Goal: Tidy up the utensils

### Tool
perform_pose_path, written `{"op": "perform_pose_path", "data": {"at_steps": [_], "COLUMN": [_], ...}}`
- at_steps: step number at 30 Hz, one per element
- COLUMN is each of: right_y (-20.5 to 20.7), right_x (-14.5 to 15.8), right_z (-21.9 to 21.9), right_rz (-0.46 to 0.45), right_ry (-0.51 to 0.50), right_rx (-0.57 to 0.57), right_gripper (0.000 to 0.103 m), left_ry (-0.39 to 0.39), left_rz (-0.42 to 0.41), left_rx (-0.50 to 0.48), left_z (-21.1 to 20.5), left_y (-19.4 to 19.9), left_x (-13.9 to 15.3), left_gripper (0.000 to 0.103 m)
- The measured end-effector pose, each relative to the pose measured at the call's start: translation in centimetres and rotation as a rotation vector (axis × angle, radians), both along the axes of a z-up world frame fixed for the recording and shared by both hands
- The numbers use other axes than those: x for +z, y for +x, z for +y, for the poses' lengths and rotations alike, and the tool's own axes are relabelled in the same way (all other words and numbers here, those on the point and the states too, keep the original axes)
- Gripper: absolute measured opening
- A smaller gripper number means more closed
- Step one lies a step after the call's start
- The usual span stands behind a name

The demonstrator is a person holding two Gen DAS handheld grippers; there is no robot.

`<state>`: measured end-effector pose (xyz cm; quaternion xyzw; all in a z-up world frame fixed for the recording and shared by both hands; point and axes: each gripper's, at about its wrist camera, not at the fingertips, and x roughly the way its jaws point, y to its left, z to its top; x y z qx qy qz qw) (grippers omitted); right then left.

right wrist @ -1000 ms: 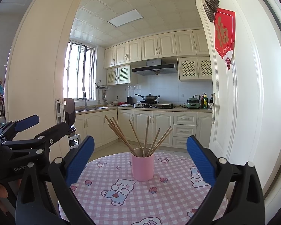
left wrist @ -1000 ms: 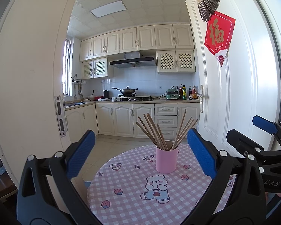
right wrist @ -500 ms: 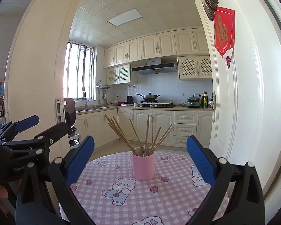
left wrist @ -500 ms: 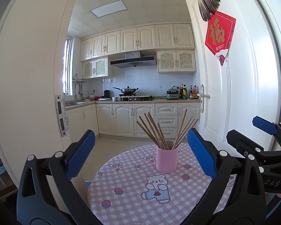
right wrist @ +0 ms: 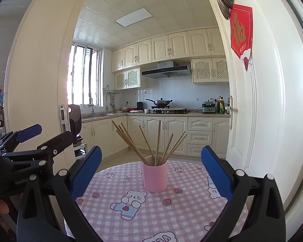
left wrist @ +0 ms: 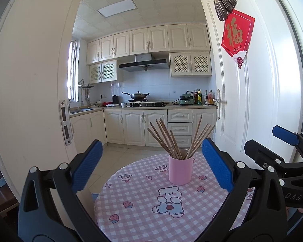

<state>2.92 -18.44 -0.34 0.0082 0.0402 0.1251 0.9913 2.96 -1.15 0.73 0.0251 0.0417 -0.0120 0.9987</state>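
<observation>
Nothing is shifting noticeably; we are holding both hand-held grippers, left and right, open and empty, facing the pink cup of upright chopsticks straight ahead.

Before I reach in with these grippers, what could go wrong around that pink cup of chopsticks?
The chopsticks fan out widely above the pink cup, so an open right gripper or left gripper could snag several and tip the cup. The cup stands on a loose-looking checked tablecloth, which may slide.

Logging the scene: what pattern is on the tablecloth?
Pink-and-white check with cartoon bears and strawberries on the tablecloth; clearest in the right wrist view.
</observation>
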Motion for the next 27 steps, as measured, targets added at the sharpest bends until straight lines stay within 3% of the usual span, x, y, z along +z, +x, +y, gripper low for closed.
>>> {"op": "perform_pose_path", "data": {"at_steps": [27], "right_y": [1.2], "right_x": [-0.7], "right_z": [-0.5], "right_rz": [0.03], "right_ry": [0.024], "right_rx": [0.003], "right_gripper": [0.095], "left_ry": [0.01], "left_rz": [0.018], "left_rx": [0.009], "left_z": [-0.5], "left_y": [1.1], "left_x": [-0.5], "left_gripper": [0.097]}}
